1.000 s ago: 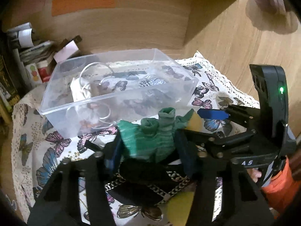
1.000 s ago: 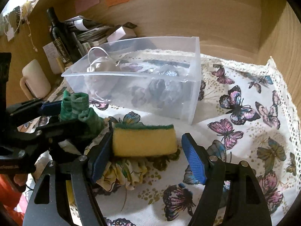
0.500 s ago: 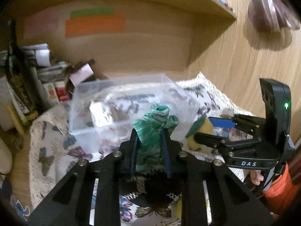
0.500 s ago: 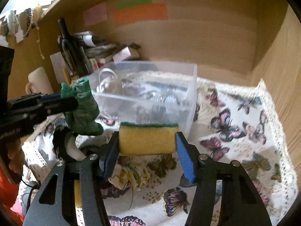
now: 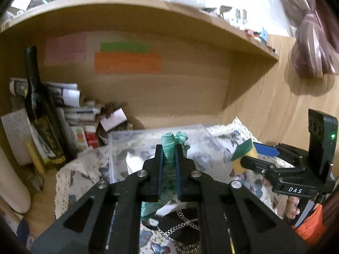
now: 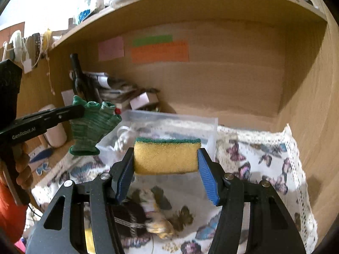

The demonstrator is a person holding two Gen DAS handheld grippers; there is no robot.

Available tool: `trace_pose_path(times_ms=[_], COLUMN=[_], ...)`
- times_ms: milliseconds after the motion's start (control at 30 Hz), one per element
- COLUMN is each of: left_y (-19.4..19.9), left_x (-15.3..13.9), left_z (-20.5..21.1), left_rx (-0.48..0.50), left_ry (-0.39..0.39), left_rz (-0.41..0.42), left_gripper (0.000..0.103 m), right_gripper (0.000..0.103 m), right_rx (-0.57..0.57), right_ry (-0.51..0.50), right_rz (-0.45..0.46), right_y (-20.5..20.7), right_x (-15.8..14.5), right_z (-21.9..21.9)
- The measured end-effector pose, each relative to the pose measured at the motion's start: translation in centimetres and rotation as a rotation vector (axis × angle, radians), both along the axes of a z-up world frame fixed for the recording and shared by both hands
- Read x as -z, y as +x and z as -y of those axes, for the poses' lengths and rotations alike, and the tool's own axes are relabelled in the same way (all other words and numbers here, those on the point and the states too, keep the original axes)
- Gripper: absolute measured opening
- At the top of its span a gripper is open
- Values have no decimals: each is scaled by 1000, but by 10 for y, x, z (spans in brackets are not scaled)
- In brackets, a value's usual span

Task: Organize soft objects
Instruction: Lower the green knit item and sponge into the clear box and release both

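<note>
Above the butterfly cloth (image 6: 254,160) you've clamped glove (image 5: 169,146) (left gripper (image 5: 168,165)) and sponge (image 6: 167,156) (right gripper (image 6: 166,169)) — neither's in the clear box (image 6: 175,124) yet.

Wooden alcove wall (image 6: 222,84) ahead of grippers, coloured paper notes (image 6: 160,51) stuck on; cluttered shelf (image 5: 148,10) overhead; butterfly tablecloth (image 6: 264,158) below.
</note>
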State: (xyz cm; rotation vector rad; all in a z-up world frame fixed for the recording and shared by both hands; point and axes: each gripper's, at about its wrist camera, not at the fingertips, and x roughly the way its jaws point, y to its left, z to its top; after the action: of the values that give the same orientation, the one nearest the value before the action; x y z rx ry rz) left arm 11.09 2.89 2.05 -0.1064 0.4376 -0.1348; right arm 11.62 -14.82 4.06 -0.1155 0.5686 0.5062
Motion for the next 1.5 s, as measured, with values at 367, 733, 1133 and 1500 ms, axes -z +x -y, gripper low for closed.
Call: trace_pose_path(times_ms=[367,733,1133,1500], left_y=[25,86,99,63], left_x=[-15,48,80,50], left_z=[-3,-18,-17,-26], left_rx=[-72,-89,-115,-137], left_ry=[66,39,96,23], left_rz=[83,-145,-256,-200], left_gripper=[9,9,39,96], right_gripper=[55,55,61,74], right_rx=[-31,-65,-40,-13], right_ry=[-1,-71,-195,-151], right_rz=[-10,-174,-224,-105], right_y=[39,84,99,69], right_x=[-7,34,66,30], right_z=[-20,-50,-68,-53])
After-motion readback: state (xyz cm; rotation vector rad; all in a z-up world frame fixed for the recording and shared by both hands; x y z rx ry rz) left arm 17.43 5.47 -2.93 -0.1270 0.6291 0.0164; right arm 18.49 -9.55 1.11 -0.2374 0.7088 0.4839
